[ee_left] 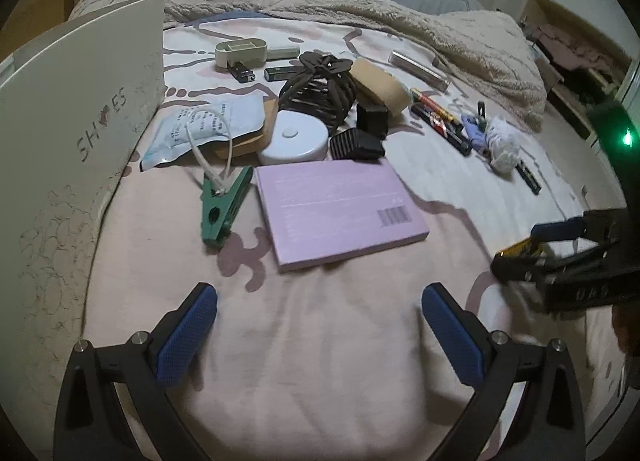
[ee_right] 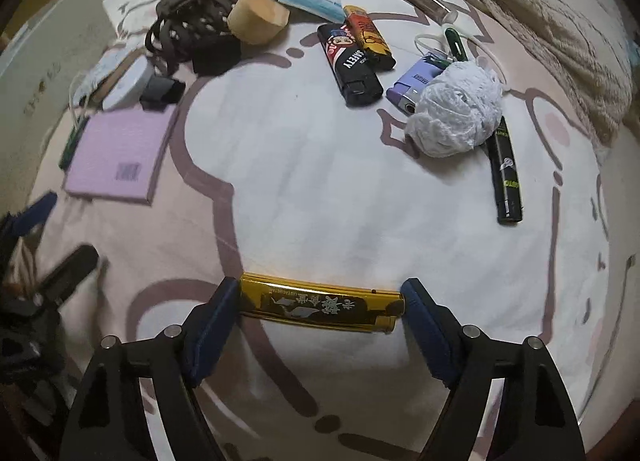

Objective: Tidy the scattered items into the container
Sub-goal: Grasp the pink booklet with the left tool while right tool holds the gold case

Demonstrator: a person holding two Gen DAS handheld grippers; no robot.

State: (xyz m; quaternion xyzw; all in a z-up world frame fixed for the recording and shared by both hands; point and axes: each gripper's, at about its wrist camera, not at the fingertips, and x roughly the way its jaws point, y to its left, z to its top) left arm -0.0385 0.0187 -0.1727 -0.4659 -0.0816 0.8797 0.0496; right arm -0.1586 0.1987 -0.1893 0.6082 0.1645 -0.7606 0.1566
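Gripping the gold lighter (ee_right: 320,307) endwise, the right gripper (ee_right: 320,311) risked squirting it out short of the shoe box (ee_left: 80,121); left gripper (ee_left: 320,325) stood apart, empty.

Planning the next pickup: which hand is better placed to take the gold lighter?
Right. The right gripper already straddles the gold lighter; the left gripper hangs open over bare bedsheet.

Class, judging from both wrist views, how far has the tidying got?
Nothing shows as packed yet; the shoe box interior is hidden. In hand: the right claw brackets the gold lighter lengthwise, pads at its ends. Left: purple book, green clip, other lighters and clutter. The left claw is open, empty.
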